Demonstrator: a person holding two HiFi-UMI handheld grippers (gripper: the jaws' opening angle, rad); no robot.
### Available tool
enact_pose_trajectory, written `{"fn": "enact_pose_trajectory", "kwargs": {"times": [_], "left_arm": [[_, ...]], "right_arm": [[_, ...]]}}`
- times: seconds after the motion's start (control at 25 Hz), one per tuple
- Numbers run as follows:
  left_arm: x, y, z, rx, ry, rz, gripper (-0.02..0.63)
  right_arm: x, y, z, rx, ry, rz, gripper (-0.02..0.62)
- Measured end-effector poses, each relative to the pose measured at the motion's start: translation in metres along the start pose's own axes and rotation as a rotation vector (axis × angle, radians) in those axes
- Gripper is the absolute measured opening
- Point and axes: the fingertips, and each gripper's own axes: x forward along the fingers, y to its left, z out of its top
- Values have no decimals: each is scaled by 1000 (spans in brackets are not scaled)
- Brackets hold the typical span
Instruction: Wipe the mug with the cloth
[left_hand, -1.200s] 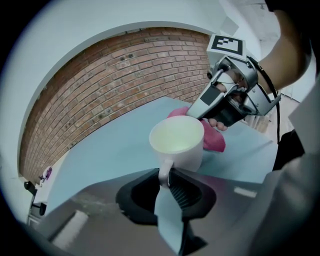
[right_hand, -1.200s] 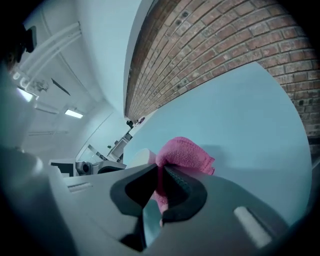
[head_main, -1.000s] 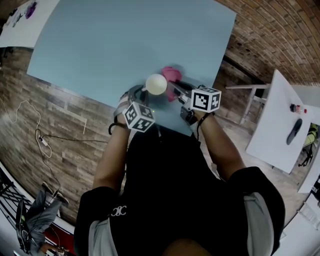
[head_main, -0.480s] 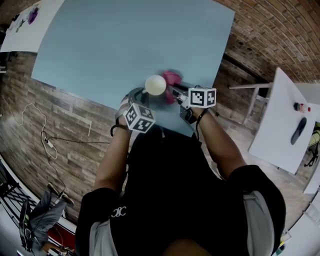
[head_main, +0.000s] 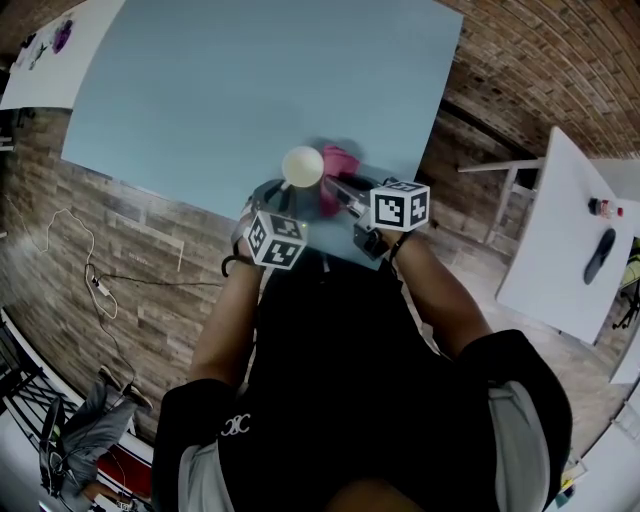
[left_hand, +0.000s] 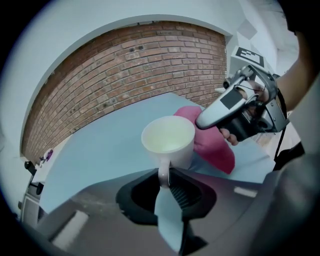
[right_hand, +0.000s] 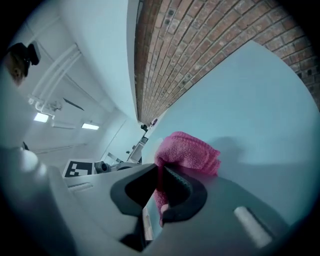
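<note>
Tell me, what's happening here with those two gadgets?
A person stands over a blue table with a gripper in each hand. The left gripper pinches a white mug by its handle and holds it up. The right gripper is clamped on a pink cloth, which sits right by the mug's side. Whether the cloth touches the mug is hard to tell.

The mug sits left of the cloth, seemingly touching, above the table.
</note>
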Motion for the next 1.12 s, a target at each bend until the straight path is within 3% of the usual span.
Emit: {"fn": "enact_pose_trajectory", "kwargs": {"times": [0.24, 0.48, 0.84, 1.12], "left_arm": [[-3, -7, -2, -5, 6, -8, 66], [-3, -16, -1, 1, 7, -11, 78], [-2, -27, 1, 15, 11, -11, 95], [0, -34, 6, 14, 0, -22, 101]], "right_arm": [[12, -16, -34, -52, 102, -79, 38], [0, 22, -16, -231, 35, -11, 38], [14, 7, -38, -273, 145, -38, 38], [7, 34, -34, -444, 155, 44, 38]]}}
